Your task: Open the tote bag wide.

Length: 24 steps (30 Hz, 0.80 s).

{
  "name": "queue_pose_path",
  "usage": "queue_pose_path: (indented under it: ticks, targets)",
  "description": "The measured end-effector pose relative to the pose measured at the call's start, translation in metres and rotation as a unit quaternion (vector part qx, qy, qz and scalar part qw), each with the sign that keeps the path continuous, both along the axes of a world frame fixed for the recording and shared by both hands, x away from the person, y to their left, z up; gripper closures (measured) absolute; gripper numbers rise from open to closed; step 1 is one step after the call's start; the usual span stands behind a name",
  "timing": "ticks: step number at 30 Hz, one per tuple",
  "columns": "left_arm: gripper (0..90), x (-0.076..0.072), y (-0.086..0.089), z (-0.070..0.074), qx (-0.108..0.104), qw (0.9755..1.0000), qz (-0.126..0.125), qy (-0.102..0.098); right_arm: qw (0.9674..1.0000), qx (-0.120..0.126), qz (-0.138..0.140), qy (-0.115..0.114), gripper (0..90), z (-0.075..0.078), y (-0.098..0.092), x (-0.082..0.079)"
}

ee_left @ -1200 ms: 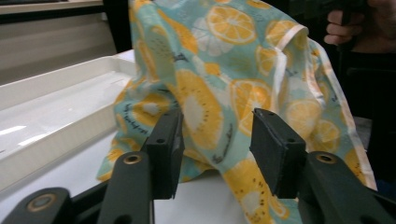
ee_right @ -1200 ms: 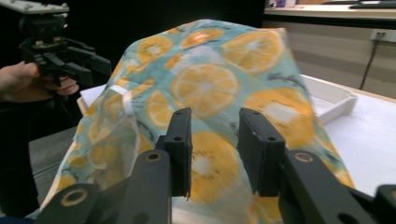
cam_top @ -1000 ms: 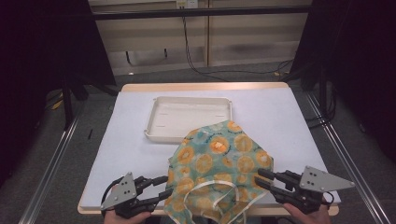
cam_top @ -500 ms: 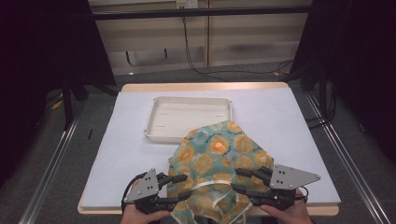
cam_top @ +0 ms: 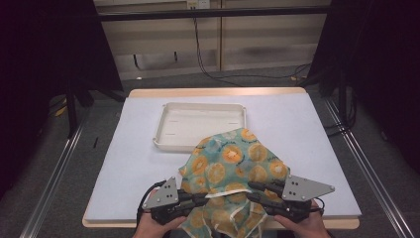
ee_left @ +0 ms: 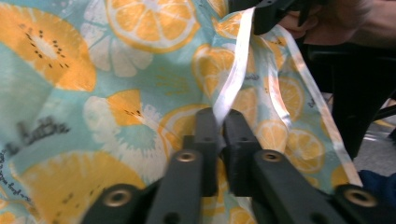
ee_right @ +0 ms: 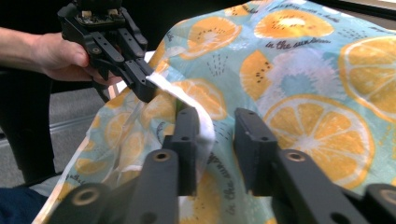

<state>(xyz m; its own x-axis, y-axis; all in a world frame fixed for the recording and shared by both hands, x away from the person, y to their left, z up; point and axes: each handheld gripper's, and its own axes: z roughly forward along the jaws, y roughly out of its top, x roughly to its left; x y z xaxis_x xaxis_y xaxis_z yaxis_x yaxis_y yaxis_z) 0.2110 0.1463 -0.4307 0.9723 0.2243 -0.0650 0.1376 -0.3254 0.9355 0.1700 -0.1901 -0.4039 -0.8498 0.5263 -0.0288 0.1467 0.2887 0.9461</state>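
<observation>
A teal cloth (cam_top: 233, 163) printed with orange slices lies over the table's near edge, its far tip on the tray. It has a white strap (ee_left: 236, 70). My left gripper (cam_top: 205, 198) is at the cloth's near left; its jaws have just closed and are shut on that strap (ee_left: 220, 122). My right gripper (cam_top: 252, 191) is at the near right. Its jaws have just been closing but still stand apart (ee_right: 217, 119), with the white strap (ee_right: 203, 126) lying in the gap against one pad. The left gripper (ee_right: 140, 88) holds the same strap farther along.
A shallow white tray (cam_top: 163, 141) sits at the table's middle back, partly under the cloth. The white table top (cam_top: 307, 148) has free room left and right. A person's hand (ee_right: 56, 56) holds the left gripper. Dark floor and rails flank the table.
Both grippers have moved inward toward each other over the cloth's near edge. The left jaws have shut on the white strap. The cloth's near part is bunched between them.
</observation>
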Motion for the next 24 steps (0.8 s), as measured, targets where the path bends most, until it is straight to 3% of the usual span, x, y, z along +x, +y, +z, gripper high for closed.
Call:
queue_pose_path:
  ticks: [6,8,15,16,21,24]
  targets:
    - [90.0,-0.001,0.005,0.015,-0.01,0.9999,0.0,0.001,0.9997,0.019,0.01,0.007,84.8,0.01,-0.002,0.001]
    - [90.0,0.001,0.006,0.022,-0.024,0.9997,-0.003,0.0,0.9995,0.026,0.015,0.011,88.1,0.014,-0.003,0.001]
    - [90.0,0.011,0.007,0.04,-0.029,0.9995,0.014,-0.006,0.9987,0.044,0.013,0.021,89.5,0.025,-0.006,0.013]
    - [90.0,0.016,0.007,0.044,-0.042,0.9991,0.009,-0.004,0.9987,0.046,0.013,0.017,89.6,0.03,-0.006,0.017]
    - [90.0,0.024,0.004,0.049,-0.044,0.9988,0.017,-0.01,0.9983,0.057,0.005,0.01,90.0,0.039,-0.008,0.028]
    - [89.8,0.032,0.004,0.053,-0.063,0.9977,0.021,-0.01,0.9983,0.058,-0.002,0.004,90.0,0.046,-0.009,0.039]
